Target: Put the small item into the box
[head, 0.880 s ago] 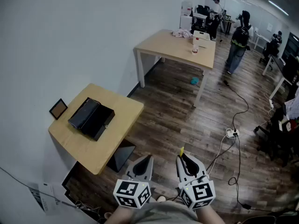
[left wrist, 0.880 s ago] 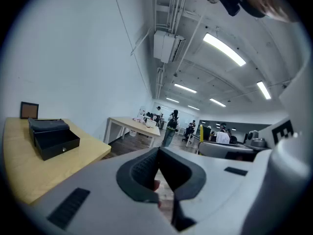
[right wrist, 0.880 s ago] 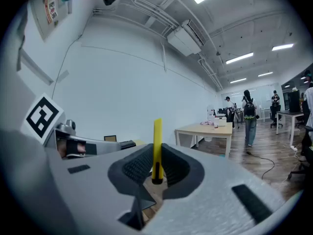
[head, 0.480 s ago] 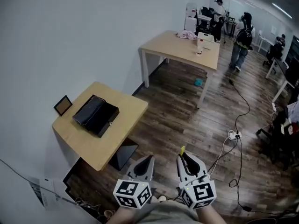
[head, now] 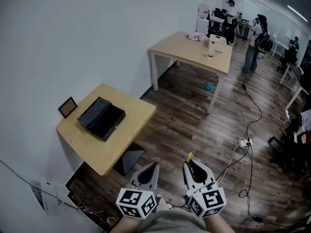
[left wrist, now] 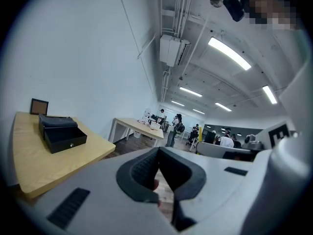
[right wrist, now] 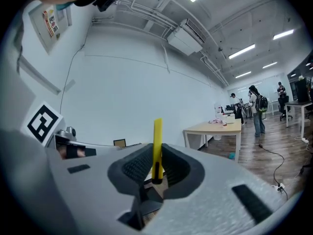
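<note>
A black box (head: 101,118) lies closed on a small wooden table (head: 121,142) at the left, against the white wall. Both grippers are held low at the bottom of the head view, well short of that table. My right gripper (head: 187,163) is shut on a thin yellow item (head: 189,156), which stands upright between its pads (right wrist: 157,141) in the right gripper view. My left gripper (head: 154,165) is shut with nothing in it. The left gripper view has the box (left wrist: 59,132) far off to the left of the closed jaw tips (left wrist: 159,153).
A small picture frame (head: 67,107) leans on the wall behind the box. A dark flat object (head: 127,159) lies on the floor under the small table. Farther off stand a larger wooden table (head: 189,50) and several people. Cables and a power strip (head: 244,141) cross the floor at right.
The head view has shifted slightly, so the small table and box sit a little further right and up. Both grippers keep their place and grip. The people at the back have walked on.
</note>
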Demonstrator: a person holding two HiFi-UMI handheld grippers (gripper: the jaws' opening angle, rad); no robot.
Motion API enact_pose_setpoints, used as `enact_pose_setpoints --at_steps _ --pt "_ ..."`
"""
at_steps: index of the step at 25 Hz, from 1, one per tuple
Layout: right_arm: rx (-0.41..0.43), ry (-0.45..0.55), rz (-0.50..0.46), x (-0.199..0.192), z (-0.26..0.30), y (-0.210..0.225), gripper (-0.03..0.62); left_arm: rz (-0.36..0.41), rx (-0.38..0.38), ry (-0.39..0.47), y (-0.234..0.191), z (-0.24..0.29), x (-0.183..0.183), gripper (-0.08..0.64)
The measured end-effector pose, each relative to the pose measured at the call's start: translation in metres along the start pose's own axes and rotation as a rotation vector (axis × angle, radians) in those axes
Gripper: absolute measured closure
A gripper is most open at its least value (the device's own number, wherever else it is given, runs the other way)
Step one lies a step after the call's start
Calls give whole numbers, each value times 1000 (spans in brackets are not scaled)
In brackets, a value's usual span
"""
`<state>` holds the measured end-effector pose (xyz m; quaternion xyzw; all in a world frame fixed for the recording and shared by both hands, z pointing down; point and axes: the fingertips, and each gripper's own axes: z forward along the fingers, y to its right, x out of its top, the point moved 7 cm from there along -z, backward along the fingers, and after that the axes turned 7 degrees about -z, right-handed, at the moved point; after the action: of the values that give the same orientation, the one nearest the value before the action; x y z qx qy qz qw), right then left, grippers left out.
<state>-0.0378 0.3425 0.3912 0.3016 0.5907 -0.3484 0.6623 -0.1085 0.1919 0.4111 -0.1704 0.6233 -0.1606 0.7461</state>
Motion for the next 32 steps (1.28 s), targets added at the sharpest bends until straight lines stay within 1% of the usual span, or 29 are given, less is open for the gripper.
enact_pose_setpoints --at_steps 7,12,19,24,32 --pt "44 -21 7 -1 14 2 548 -34 55 18 -17 1 4 557" --pt "65 -21 2 5 42 9 548 -63 100 28 -38 14 11 557" --pt "100 -24 -3 11 99 17 548 -75 135 37 -76 46 30 557" --pt "115 -13 -9 22 151 26 548 -78 148 35 -107 76 50 557" --pt "147 -13 -27 44 227 29 548 -88 163 28 -153 115 86 557"
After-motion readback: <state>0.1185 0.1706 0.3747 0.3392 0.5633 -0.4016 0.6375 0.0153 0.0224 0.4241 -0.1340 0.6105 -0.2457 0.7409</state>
